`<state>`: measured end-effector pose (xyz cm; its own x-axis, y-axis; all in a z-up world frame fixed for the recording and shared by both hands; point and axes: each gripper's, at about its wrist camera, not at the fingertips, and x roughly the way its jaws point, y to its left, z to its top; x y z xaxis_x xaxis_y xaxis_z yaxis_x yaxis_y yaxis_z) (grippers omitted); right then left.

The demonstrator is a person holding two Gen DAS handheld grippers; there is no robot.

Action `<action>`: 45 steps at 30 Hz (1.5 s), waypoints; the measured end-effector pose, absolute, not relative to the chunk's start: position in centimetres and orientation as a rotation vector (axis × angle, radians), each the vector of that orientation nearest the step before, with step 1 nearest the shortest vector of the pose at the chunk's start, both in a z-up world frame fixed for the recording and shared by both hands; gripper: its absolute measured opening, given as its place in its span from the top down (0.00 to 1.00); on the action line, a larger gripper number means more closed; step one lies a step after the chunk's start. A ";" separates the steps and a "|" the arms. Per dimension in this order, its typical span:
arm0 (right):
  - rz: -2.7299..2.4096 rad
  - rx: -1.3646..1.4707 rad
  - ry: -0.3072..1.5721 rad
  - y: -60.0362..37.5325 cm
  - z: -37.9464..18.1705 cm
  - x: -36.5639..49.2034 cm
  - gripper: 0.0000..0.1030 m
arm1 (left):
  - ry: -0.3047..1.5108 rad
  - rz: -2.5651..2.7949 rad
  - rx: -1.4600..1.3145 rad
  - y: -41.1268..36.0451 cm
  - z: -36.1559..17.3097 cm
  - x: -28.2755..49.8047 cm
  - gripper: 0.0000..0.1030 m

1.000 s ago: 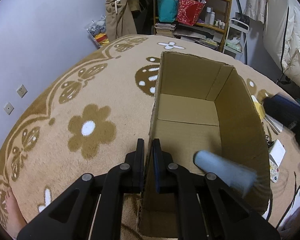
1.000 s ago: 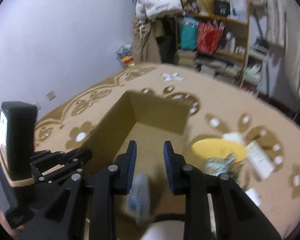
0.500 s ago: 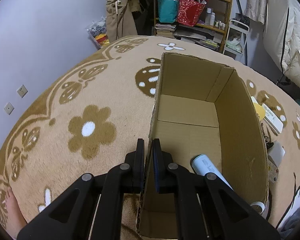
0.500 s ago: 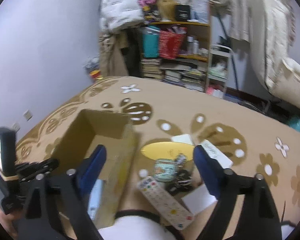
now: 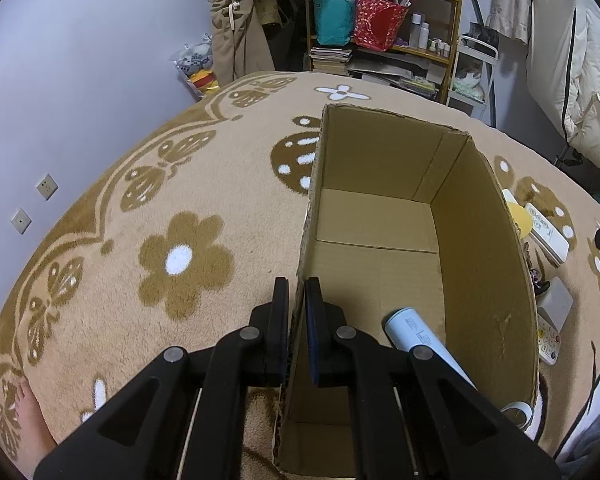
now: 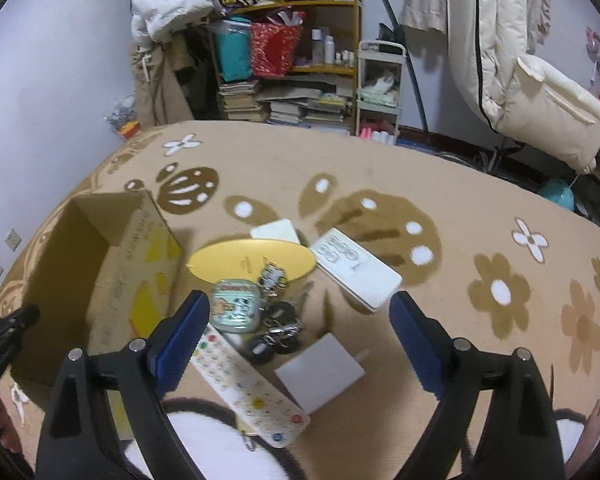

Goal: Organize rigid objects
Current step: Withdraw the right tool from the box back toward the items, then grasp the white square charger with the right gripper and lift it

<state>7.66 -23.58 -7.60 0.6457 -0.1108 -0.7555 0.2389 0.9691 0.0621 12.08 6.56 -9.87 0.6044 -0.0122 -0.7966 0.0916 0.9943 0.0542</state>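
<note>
Plush tan carpet with brown flowers and white dots covers the floor, and a cluttered wooden shelf stands against the pale back wall. On it sits an open cardboard box, plain corrugated brown inside, with yellow print on its outer side. The left gripper has its black fingers pinched tight on the box's thin left wall, one pad inside and one outside. A smooth pale-blue tube lies slanted on the box floor near the right wall. The right gripper hangs over a cluster of things just beside the box, its blue-padded jaws spread wide with nothing pressed between them. Below it lie a flat yellow oval plate, a rounded mint-green tin, a long white remote with coloured buttons, a white oblong case, a flat white square card and some dark metal keyrings.
</note>
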 end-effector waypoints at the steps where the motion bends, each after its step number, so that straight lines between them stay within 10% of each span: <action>1: -0.205 0.150 0.858 -23.7 -8.1 7.7 0.07 | 0.920 -0.060 0.092 6.6 -9.9 12.1 0.93; 45: -0.124 0.240 1.150 -25.3 -18.4 9.1 0.17 | 0.917 -0.057 0.090 6.4 -9.6 11.9 0.93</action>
